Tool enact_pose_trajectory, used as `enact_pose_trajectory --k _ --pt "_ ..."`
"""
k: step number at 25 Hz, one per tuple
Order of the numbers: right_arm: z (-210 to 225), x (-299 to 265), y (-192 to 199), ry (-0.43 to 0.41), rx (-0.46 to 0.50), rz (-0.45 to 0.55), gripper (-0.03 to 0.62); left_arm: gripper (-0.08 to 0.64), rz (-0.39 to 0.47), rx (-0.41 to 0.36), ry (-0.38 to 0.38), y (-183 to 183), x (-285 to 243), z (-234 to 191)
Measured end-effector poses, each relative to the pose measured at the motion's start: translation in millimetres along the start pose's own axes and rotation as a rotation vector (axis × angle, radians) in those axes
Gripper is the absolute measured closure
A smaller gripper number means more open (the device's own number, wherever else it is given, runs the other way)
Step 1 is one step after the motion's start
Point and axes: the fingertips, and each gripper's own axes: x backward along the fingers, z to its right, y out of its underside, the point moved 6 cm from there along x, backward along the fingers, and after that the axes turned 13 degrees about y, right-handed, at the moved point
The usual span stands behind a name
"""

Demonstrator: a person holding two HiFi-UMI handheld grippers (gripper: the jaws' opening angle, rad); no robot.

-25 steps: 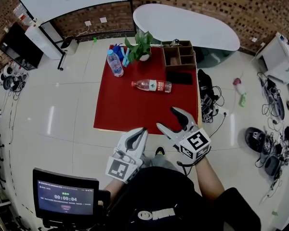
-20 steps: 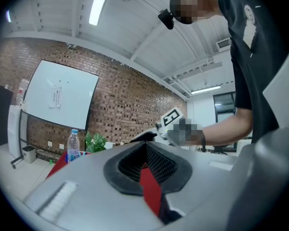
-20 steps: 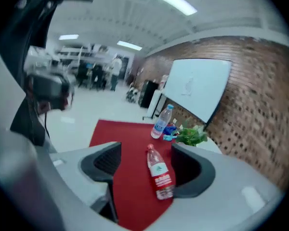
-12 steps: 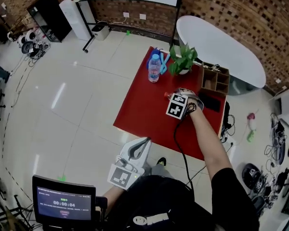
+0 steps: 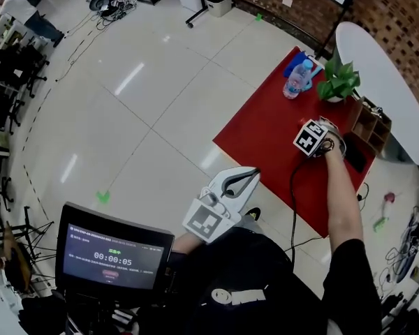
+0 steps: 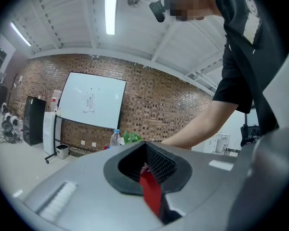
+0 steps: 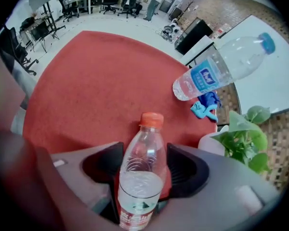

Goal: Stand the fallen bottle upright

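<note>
So the fallen bottle (image 7: 143, 177) is a clear plastic one with an orange-red cap (image 7: 151, 120), ribbed shoulders, partly filled with water, and a red label (image 7: 135, 219) down at the base end. It's lying on its side on the red worktop (image 7: 86, 81), right between the jaws of the right tool (image 7: 144, 149), which points steeply down at it. In the right gripper view its long axis runs straight from 6 to 12 o'clock, with the base at 6 nearest the camera and the cap pointing to 12 across the red cloth. The jaws are wide and closing on the bottle's body, one each side at 9 and 3. I can't see the pads actually squeezing it, so I'd call that tool released. The left tool (image 5: 253, 174) hangs off the worktop near the person's body, jaws clenched together with nothing in them. Around the bottle: a blue-capped bottle (image 7: 221, 69) stands at about 1 o'clock from the fallen one, well apart, with a crumpled blue thing (image 7: 205, 108) just beside its base. A potted plant (image 7: 241, 138) in a white pot sits at 3 o'clock, near the right-hand jaw, and it's the closest thing to the grab. In the head view a wooden organiser (image 5: 369, 121) sits at about 4 o'clock from the plant, and the fallen bottle itself is hidden under the right tool and hand.
</note>
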Motion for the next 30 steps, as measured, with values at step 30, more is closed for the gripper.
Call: enact_pose_trajectory --k 30 --pt "-12.7 187.0 91.9 0.228 -0.986 0.578 0.307 0.554 0.003 -0.023 0.303 -14.0 -57.2 59.8"
